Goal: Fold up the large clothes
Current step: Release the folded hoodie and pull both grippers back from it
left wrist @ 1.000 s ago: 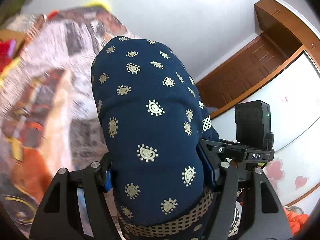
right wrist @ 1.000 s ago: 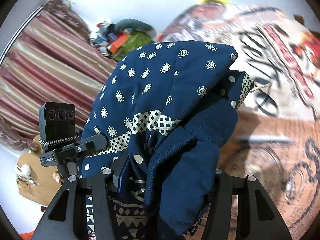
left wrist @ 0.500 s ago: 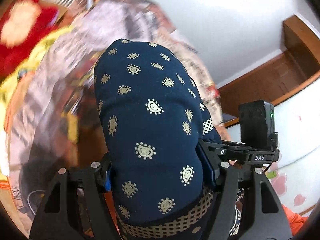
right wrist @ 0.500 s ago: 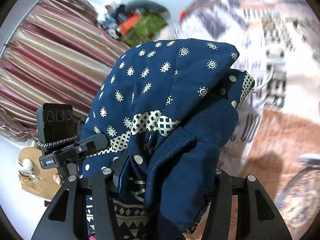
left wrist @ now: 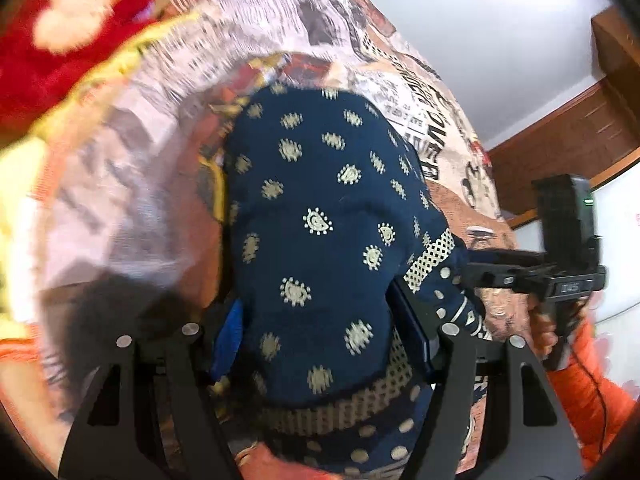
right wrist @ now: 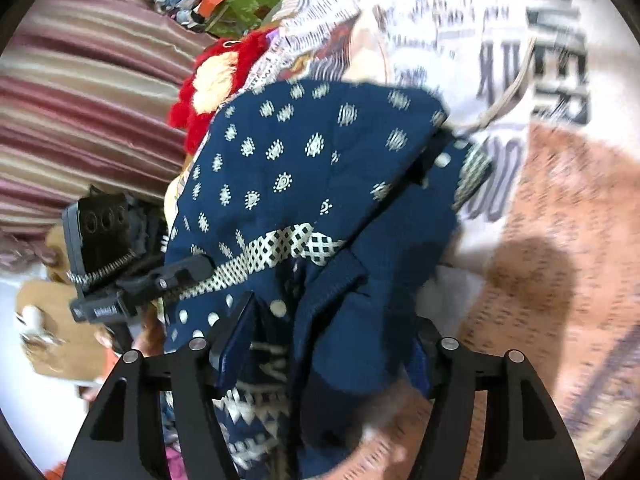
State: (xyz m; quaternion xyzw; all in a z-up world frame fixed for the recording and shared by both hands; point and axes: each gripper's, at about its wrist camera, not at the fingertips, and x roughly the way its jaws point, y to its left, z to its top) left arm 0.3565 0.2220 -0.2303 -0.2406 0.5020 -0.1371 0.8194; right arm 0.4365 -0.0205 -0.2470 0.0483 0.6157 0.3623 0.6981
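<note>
Spread beneath both grippers is a bedcover (left wrist: 420,92) printed with newspaper text and orange patches, with a striped curtain (right wrist: 80,92) seen at the left of the right wrist view. A bunched navy garment (left wrist: 320,220) with cream motifs is held above the bedcover. It is clamped between the fingers of the left gripper (left wrist: 328,344). The right gripper (right wrist: 324,344) has just been opening, though the garment's folds are still bunched between its fingers.

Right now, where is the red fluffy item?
The red fluffy item lies at the upper left of the left wrist view, on the newspaper-print bedspread, beyond the navy patterned garment.
</note>
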